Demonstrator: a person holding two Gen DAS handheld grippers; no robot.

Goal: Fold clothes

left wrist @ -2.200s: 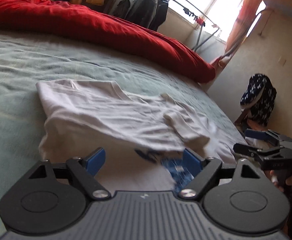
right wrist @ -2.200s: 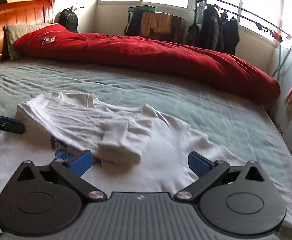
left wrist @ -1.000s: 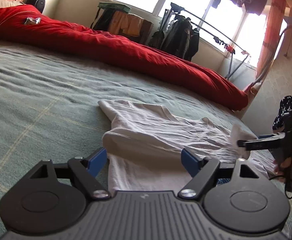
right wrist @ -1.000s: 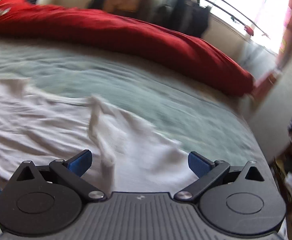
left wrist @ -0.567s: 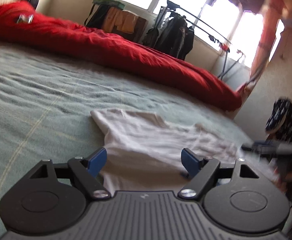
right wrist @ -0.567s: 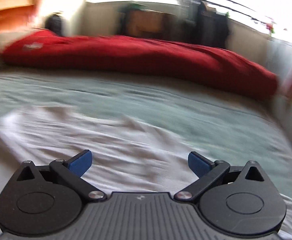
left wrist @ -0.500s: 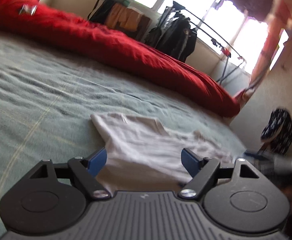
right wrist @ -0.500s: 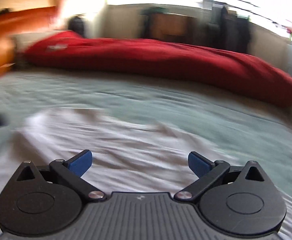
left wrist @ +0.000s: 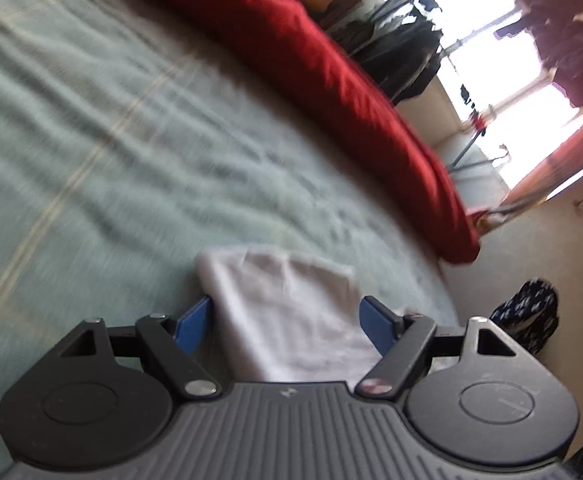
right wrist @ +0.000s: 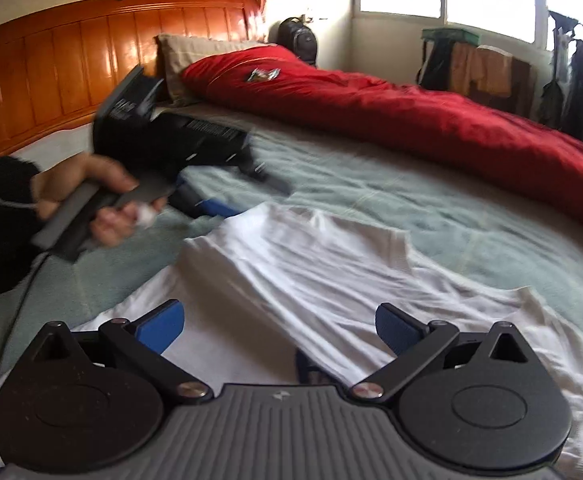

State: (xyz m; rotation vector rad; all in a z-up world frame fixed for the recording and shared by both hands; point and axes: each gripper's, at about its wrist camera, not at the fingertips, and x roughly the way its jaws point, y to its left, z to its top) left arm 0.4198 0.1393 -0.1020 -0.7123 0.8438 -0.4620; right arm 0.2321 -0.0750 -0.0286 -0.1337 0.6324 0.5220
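A white T-shirt lies partly folded on the green bed sheet, a blue print peeking out under the fold. My right gripper hovers open just over its near part, nothing between the pads. A hand holds my left gripper at the shirt's far left corner. In the tilted left wrist view, the left gripper stands open, its blue pads on either side of the T-shirt's folded corner, not pressing it.
A red duvet runs along the far side of the bed, with a pillow and an orange wooden headboard at the left. A clothes rack stands by the windows. A dark patterned item lies past the bed's edge.
The left gripper has rolled and moved in onto the shirt's folded corner. The right view has swung left, bringing the headboard and the left gripper into sight. Both stay open.
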